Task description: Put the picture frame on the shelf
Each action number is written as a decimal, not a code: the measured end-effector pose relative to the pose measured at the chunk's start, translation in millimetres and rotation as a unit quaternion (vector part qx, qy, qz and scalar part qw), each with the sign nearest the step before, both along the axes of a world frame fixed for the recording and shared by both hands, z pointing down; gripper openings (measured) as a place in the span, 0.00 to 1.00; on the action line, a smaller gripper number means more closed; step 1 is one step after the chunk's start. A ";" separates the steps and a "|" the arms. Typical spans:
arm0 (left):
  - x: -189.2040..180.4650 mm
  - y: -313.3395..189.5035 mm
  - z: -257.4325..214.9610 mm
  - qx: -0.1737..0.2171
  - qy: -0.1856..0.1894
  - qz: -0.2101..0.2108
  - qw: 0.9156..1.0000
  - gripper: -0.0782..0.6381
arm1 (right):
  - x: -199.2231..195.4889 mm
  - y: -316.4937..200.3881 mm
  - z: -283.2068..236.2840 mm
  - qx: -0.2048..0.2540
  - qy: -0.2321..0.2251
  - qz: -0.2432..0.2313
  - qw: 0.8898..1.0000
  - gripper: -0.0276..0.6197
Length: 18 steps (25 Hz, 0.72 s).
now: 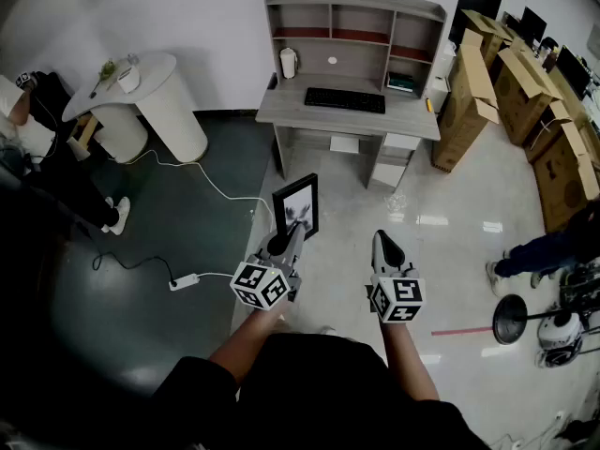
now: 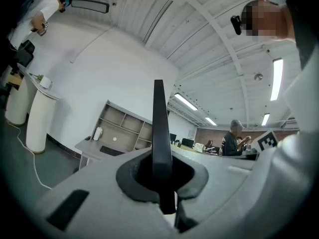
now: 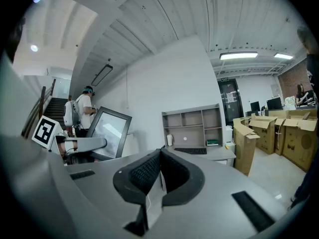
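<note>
A black picture frame (image 1: 296,206) with a pale print is held upright above the floor, and my left gripper (image 1: 280,242) is shut on its lower edge. In the left gripper view the frame (image 2: 158,128) shows edge-on as a dark vertical bar clamped in the gripper (image 2: 160,177). My right gripper (image 1: 382,243) is beside it on the right, shut and empty (image 3: 160,176). From the right gripper view, the frame (image 3: 109,133) stands to the left. The grey desk's hutch shelf (image 1: 353,24) lies ahead against the white wall (image 2: 123,127) (image 3: 195,124).
A keyboard (image 1: 344,99) and a white jug (image 1: 289,62) sit on the desk. Cardboard boxes (image 1: 506,92) stand at the right, a round white table (image 1: 150,92) at the left. A cable with a power strip (image 1: 185,280) lies on the floor. A person's legs (image 1: 539,251) are at the right.
</note>
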<state>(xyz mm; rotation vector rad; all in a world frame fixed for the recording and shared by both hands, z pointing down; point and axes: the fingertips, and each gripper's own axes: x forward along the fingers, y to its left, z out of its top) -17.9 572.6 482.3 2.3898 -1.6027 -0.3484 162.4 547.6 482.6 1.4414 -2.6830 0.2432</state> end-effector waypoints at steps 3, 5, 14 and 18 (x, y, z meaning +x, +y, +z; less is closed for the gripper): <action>14.1 0.1 -2.0 0.006 -0.005 0.001 1.000 0.14 | 10.7 -0.9 -1.1 0.008 -0.004 -0.003 1.000 0.06; 21.2 2.1 -1.5 0.010 -0.008 0.000 1.000 0.14 | 17.6 -1.4 -1.6 0.012 -0.015 -0.005 1.000 0.06; 26.0 -2.3 16.8 -0.011 -0.056 -0.023 0.998 0.14 | 39.1 -20.5 12.4 0.007 -0.015 0.010 1.000 0.06; 26.2 -18.0 19.4 -0.016 -0.065 -0.022 0.998 0.14 | 42.8 -39.2 27.2 -0.008 -0.008 0.018 1.000 0.06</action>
